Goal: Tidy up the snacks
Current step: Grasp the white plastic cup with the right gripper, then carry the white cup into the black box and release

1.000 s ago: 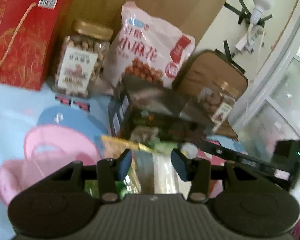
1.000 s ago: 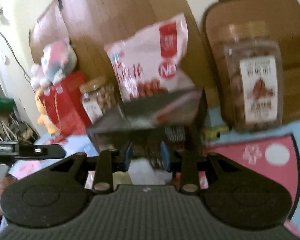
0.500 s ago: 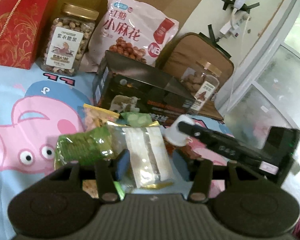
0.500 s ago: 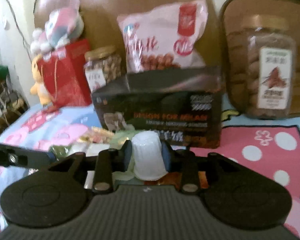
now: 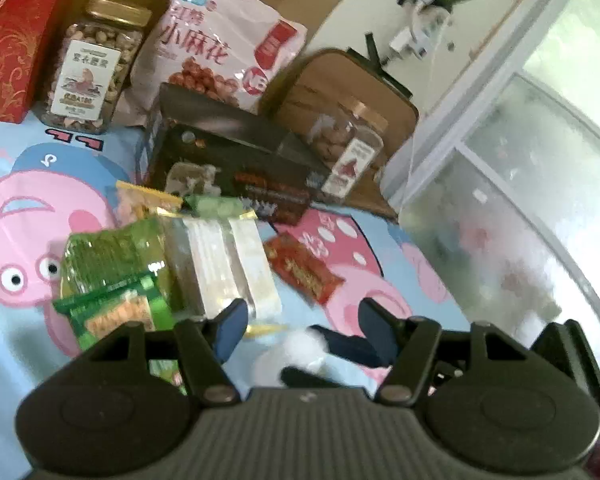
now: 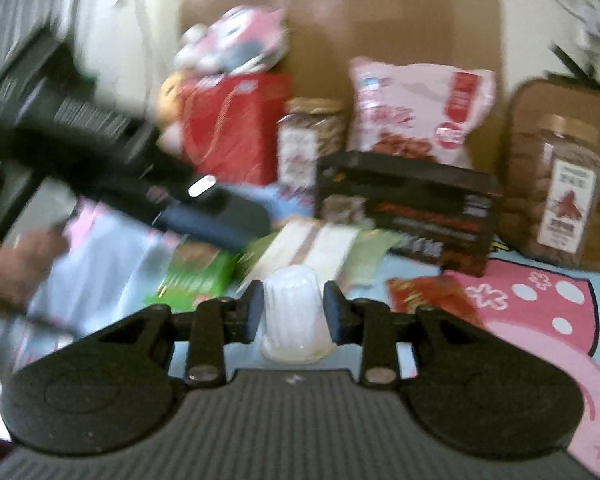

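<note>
My right gripper is shut on a small white jelly cup, held above the pig-print cloth. The cup also shows blurred in the left wrist view, between the fingers of my open, empty left gripper. Loose snack packets lie in a pile: a green pack, a clear pack of white wafers, a red packet. A dark open box stands behind them. The left gripper crosses the right wrist view at left.
At the back stand a red gift box, a nut jar, a pink snack bag and a second jar against a brown cushion. A window bounds the right side.
Both grippers have pulled back from the dark box. The right gripper carries the white cup back with it, and the left gripper has swung right so the cup now sits between its open fingers.
</note>
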### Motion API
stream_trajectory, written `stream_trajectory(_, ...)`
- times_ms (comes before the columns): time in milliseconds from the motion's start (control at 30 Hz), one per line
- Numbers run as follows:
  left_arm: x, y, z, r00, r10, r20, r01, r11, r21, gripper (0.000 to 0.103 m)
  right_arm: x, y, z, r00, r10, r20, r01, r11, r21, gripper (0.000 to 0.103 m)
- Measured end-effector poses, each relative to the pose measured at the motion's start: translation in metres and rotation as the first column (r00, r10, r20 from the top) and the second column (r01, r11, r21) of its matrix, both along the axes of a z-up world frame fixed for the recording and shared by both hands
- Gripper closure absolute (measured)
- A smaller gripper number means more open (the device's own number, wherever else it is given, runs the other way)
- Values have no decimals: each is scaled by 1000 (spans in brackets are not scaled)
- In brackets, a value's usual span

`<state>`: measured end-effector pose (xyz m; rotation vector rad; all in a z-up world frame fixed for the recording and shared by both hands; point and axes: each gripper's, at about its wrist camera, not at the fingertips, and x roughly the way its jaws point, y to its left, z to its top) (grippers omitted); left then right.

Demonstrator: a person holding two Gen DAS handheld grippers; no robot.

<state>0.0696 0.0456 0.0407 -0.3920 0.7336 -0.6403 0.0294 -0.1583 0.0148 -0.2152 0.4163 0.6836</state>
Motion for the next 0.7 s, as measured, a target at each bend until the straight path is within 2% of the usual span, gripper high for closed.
stream_trajectory(67,-5,-3,-4,1000,-6,-3,6,1000,27,40,-12,13,-6,998,26,58,-22,998,-65,67)
stream_trajectory(100,-7,-4,-6,1000,-5,-7,5,999,40,44,-15,18,-7,996,31,84,-23,995,-92,64)
stream_trajectory(133,-9,-5,-8,1000,-4,-13,4,999,50,44,-17,20,-9,995,41,96,-31,993,-112,53)
stream_trajectory(200,-10,-3,-12,1000,4,-25,-3,998,56,44,-18,20,-10,995,53,88,-43,994,-105,43)
stream_trajectory(333,-10,0,-17,998,17,-52,-15,999,48,44,-14,7,-8,998,13,64,-8,998,-67,33)
stream_trajectory(500,-15,-12,-13,1000,-26,-16,27,998,61,44,-5,-9,-12,999,-15,-47,14,1000,-17,32)
stream_trajectory(700,-11,-42,-21,1000,-19,-11,20,982,189,46,-5,-4,-18,996,-9,-89,6,999,-39,38)
